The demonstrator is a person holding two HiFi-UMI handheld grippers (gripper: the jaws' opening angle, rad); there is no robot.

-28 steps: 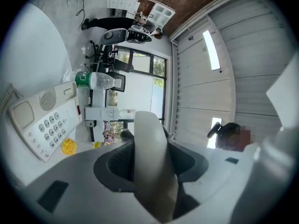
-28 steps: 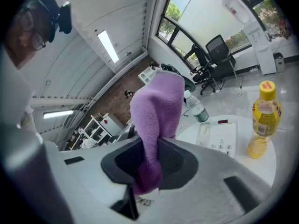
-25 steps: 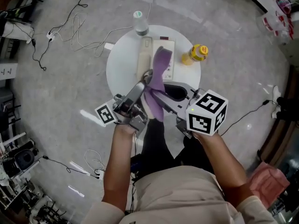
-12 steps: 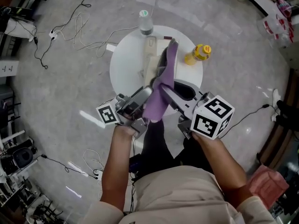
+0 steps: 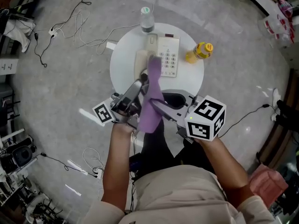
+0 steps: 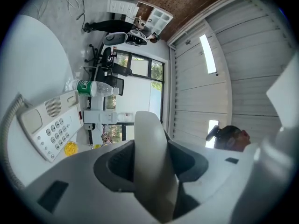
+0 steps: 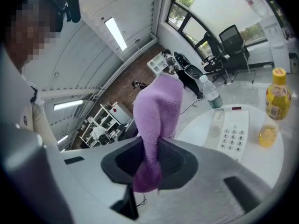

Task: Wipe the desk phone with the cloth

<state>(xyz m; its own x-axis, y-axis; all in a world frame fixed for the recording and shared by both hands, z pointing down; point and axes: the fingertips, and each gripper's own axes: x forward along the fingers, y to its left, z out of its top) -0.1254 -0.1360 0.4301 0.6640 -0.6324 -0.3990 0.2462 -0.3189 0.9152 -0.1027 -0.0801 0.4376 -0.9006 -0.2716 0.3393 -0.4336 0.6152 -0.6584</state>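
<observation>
Nearest me, my right gripper (image 5: 155, 104) kept its clamp on the purple cloth (image 5: 148, 118) and had just drawn it back off the desk phone (image 5: 167, 55) — keypad bare again, so I judged that pass done and the handset (image 5: 141, 63), pinched by my left gripper (image 5: 139, 87), due next. Farther out on the round table (image 5: 122, 73), a water bottle (image 5: 146, 20) crowded the far rim and a yellow bottle (image 5: 200, 52) the right — freer room lay left.

The cloth (image 7: 156, 115) is seen as a soft, fuzzy purple fabric with a matt nap. The desk phone (image 5: 167, 55) and its handset (image 6: 150, 162) are moulded in smooth cream plastic with a faint sheen. The table (image 5: 122, 66) is finished in smooth matt white. Clear glossy plastic is shown by the water bottle (image 5: 146, 18), and the floor (image 5: 65, 92) is given a polished, stone-like grey surface
</observation>
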